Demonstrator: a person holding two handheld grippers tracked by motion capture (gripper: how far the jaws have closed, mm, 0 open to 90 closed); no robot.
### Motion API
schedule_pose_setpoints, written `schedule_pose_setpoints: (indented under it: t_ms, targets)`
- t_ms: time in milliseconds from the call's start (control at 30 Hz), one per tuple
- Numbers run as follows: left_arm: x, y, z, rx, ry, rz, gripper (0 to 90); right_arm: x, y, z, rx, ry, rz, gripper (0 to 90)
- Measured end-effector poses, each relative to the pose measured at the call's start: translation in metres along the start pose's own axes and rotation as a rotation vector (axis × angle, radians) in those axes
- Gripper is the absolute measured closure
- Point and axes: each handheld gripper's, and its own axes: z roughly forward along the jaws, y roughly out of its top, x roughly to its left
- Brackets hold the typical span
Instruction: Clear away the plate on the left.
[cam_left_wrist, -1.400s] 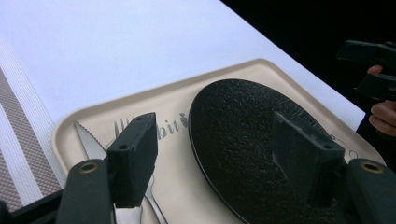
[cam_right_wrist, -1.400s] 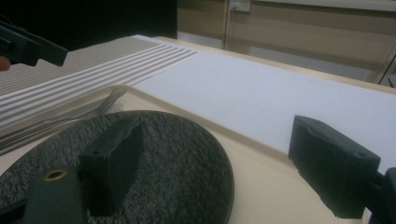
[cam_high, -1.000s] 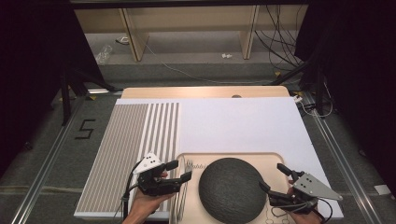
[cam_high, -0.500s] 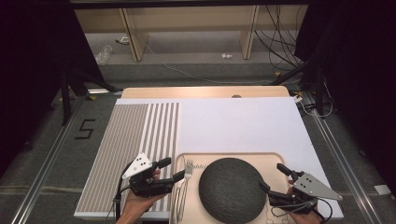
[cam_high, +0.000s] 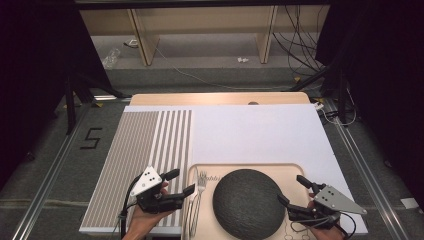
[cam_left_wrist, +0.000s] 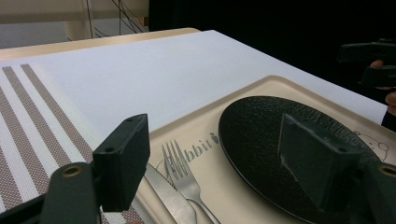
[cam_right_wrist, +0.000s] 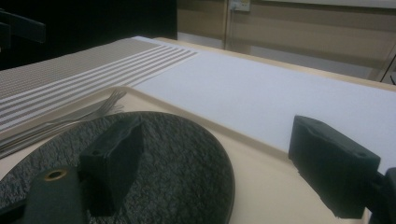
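A beige tray (cam_high: 240, 166) sits at the near edge of the table and holds a round black plate (cam_high: 248, 203). A fork (cam_high: 201, 181) and a knife (cam_left_wrist: 168, 193) lie in the tray, left of the plate. My left gripper (cam_high: 181, 181) hovers at the tray's left rim, pointing toward the cutlery. It is open, its jaws have just been opening, and nothing is between them. In the left gripper view the left gripper (cam_left_wrist: 219, 154) frames the fork (cam_left_wrist: 180, 168) and the plate (cam_left_wrist: 280, 140). My right gripper (cam_high: 290, 188) is open and empty beside the plate's right edge, also right gripper (cam_right_wrist: 219, 158).
The tray rests on a placemat with a brown-striped part (cam_high: 135, 150) at the left and a white part (cam_high: 250, 135) across the middle and right. The wooden table edge (cam_high: 220, 98) shows at the far side. Beyond it are floor cables (cam_high: 300, 45).
My left gripper has drawn a little to the left, away from the fork, and its jaws stand slightly wider. The right gripper has stayed where it was.
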Motion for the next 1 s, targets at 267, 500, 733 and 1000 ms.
schedule_pose_setpoints:
  t_ms: [267, 500, 733, 1000]
  targets:
    - [0.001, -0.003, -0.004, -0.026, 0.001, 0.017, 24.4, 0.0, 0.0, -0.001, -0.003, -0.001, -0.003, 19.0]
    - [0.002, -0.005, -0.012, -0.056, 0.003, 0.02, 24.0, 0.001, 0.0, -0.001, -0.006, -0.003, -0.001, 19.0]
    - [0.003, -0.007, -0.016, -0.066, 0.015, 0.024, 23.6, 0.0, 0.0, -0.001, -0.007, -0.002, -0.001, 19.0]
    - [0.003, -0.006, -0.014, -0.068, 0.017, 0.023, 22.9, 0.0, 0.0, -0.001, -0.006, 0.0, -0.001, 19.0]
